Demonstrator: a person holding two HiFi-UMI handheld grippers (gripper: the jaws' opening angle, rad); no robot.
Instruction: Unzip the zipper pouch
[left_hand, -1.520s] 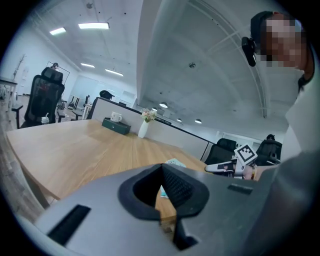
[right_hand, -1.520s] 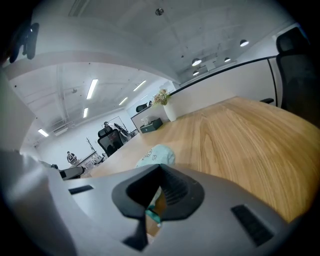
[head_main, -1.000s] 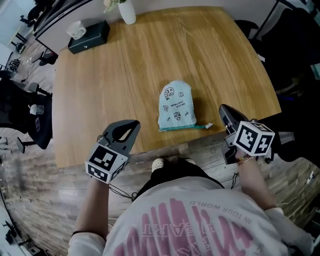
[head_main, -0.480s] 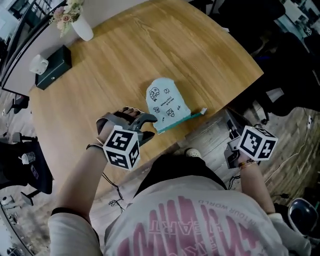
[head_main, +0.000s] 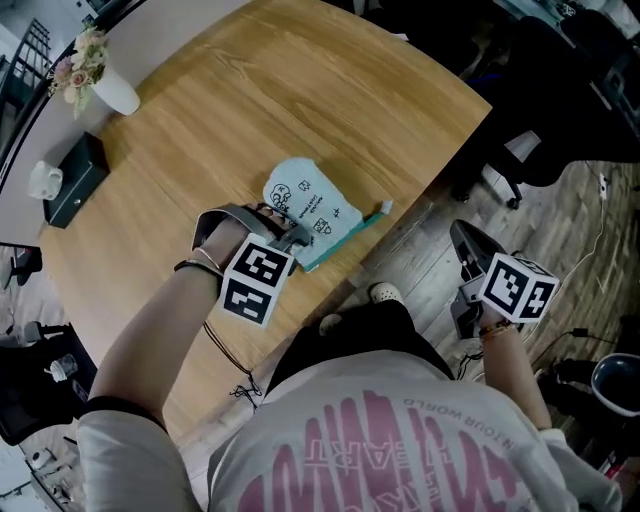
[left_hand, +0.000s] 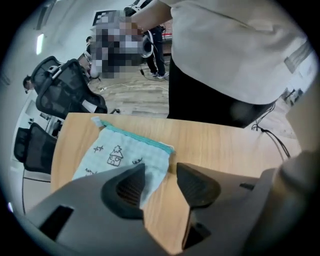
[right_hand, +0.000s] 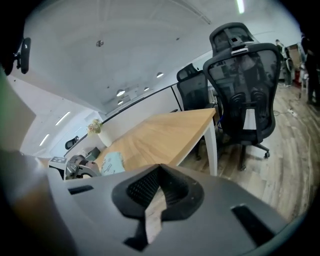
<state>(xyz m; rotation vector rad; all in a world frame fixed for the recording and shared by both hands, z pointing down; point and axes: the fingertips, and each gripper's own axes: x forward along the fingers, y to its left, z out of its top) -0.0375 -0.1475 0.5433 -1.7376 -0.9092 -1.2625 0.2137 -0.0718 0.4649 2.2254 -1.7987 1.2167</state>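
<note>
Surface (head_main: 330, 90): pale wood; the pouch lies close to its near edge.
Zipper pouch (head_main: 300, 200): flat, with the teal zipper side along that edge; it looks unopened.
Left claw (left_hand: 161, 175): released, its jaws have just been opening; a pouch corner sits between them, unpinched.
Right claw (right_hand: 159, 192): clenched on nothing, off the surface beyond the near edge.
Zipper pull (head_main: 385, 207): points toward the right corner, untouched.
Risk: if the left claw clamps only thin cloth, the pouch would likely drag along when the pull is tugged.

Even, bright overhead light; gripper views bend and darken at edges, near parts blurred.
</note>
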